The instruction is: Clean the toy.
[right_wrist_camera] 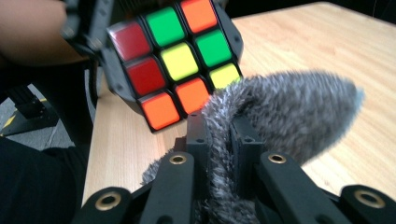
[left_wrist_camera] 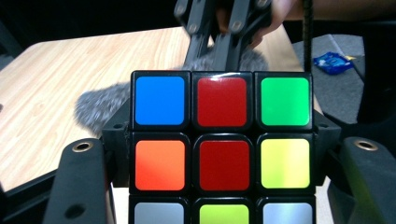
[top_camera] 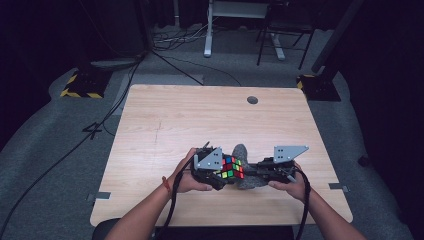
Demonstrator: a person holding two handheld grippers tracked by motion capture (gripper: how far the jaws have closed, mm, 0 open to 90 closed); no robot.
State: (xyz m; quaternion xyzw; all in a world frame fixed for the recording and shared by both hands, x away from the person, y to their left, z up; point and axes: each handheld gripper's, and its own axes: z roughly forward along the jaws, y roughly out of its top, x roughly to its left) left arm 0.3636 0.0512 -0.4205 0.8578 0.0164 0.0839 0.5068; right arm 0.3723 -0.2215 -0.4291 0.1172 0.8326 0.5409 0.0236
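Clamping the cube (top_camera: pixel 232 167) steady, the left gripper (top_camera: pixel 218 175) is presenting it while the right gripper (top_camera: pixel 252 172), pinching the grey fuzzy cloth (right_wrist_camera: pixel 285 112), is wiping it.

We find no word, number or brand that can be read anywhere. The cube (left_wrist_camera: pixel 222 144) at the middle of the left gripper view bears plain coloured stickers with no print. The blue packet (left_wrist_camera: pixel 334 62) at the upper right of that view carries white marks too small to make out. The yellow and black stripes (top_camera: pixel 80 93) on the base at the upper left of the high view are a warning pattern without lettering
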